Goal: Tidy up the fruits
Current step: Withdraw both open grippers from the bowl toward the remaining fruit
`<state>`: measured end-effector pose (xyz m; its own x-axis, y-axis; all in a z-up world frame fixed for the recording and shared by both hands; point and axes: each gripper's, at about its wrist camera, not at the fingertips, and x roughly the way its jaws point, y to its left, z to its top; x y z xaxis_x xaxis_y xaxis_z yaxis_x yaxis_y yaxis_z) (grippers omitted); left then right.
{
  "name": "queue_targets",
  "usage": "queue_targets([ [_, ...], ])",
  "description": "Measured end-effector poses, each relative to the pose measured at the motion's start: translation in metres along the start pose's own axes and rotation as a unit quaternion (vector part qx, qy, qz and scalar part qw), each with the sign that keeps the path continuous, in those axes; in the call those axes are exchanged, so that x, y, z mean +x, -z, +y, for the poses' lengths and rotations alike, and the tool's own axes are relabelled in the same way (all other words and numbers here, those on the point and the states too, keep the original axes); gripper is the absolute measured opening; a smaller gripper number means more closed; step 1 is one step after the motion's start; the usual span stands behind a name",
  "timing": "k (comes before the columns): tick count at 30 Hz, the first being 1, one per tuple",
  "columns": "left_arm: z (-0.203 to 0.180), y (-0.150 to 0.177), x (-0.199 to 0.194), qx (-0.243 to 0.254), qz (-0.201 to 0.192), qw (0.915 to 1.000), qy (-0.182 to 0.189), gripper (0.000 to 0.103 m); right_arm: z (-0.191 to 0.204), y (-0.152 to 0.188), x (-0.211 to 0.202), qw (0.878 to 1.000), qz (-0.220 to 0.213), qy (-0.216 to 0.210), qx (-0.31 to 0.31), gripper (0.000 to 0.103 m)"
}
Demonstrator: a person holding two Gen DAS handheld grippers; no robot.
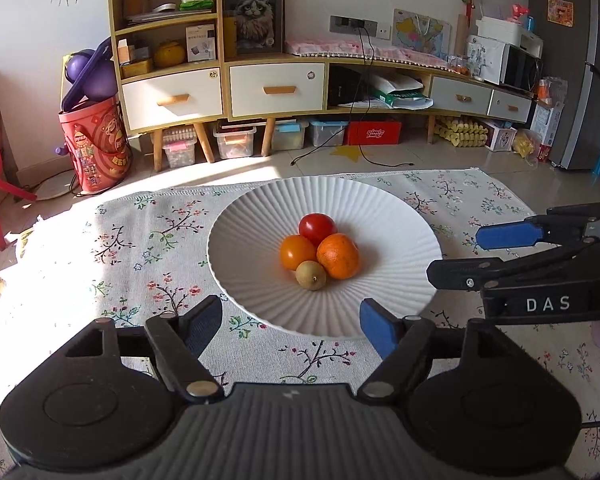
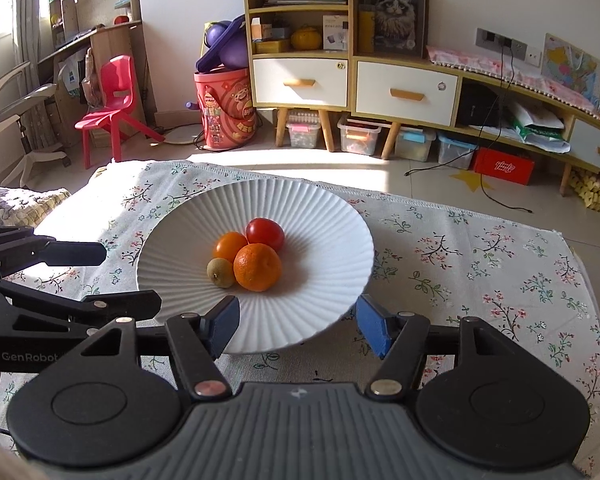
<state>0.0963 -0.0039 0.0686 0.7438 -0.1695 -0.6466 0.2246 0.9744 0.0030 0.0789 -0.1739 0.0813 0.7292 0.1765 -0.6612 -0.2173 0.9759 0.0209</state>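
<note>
White ribbed plate [image 1: 396, 216] is cradling four touching fruits [image 1: 318, 254] on the floral cloth [image 1: 140, 240] as the left gripper [image 1: 292, 320] and right gripper [image 2: 296, 322], both spread and empty, are hovering at its near rim, best descending straight over one outer fruit.

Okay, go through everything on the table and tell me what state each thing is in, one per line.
Left gripper: open, empty, at the plate's near rim.
Right gripper: open, empty, at the plate's near rim.
White plate: upright on the floral cloth, holding four fruits.
Red tomato: in the plate.
Orange tomato: in the plate.
Mandarin: in the plate.
Small brown fruit: in the plate, nearest the grippers.
</note>
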Motion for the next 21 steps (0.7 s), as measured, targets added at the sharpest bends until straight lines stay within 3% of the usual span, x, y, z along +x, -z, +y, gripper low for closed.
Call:
queue_targets([
  [12,0.004,0.025,-0.030,-0.012,0.003,0.9999,-0.008,0.076,0.010,0.019,-0.021,1.000,0.001,0.005,0.003,0.073],
  [21,0.008,0.050,-0.043,-0.013,0.014,0.9998,-0.009,0.086,0.019,0.038,-0.027,1.000,0.008,0.008,0.011,0.088],
])
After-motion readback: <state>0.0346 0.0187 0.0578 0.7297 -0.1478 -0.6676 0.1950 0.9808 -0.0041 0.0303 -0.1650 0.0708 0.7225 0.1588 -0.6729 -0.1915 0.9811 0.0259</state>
